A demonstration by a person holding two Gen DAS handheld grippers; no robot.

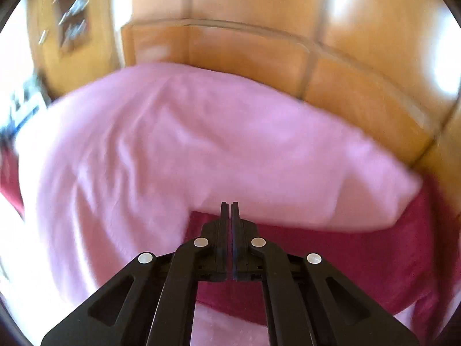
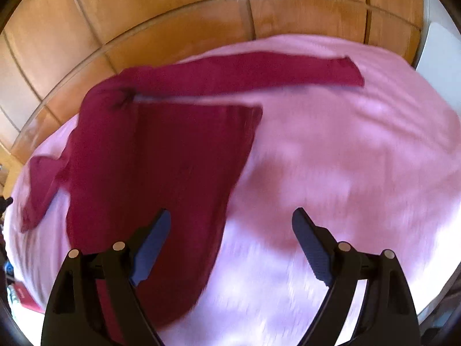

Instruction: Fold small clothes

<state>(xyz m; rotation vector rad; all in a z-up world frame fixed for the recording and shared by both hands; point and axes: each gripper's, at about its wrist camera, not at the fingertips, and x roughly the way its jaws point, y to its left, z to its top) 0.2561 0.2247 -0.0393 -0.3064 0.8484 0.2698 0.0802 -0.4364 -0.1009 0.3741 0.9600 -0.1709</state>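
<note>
Left gripper [image 1: 229, 205] has its jaws pressed together with nothing between them, tips over the edge where the pink sheet [image 1: 178, 144] meets the red top [image 1: 331, 256]. Right gripper [image 2: 232, 225] is spread wide and holds nothing, its left finger [image 2: 152, 245] over the red cloth, its right one over bare sheet. The top lies spread on the sheet, one sleeve [image 2: 259, 72] stretched toward the far side beside the wooden panels [image 2: 173, 14]. Both views are blurred.
</note>
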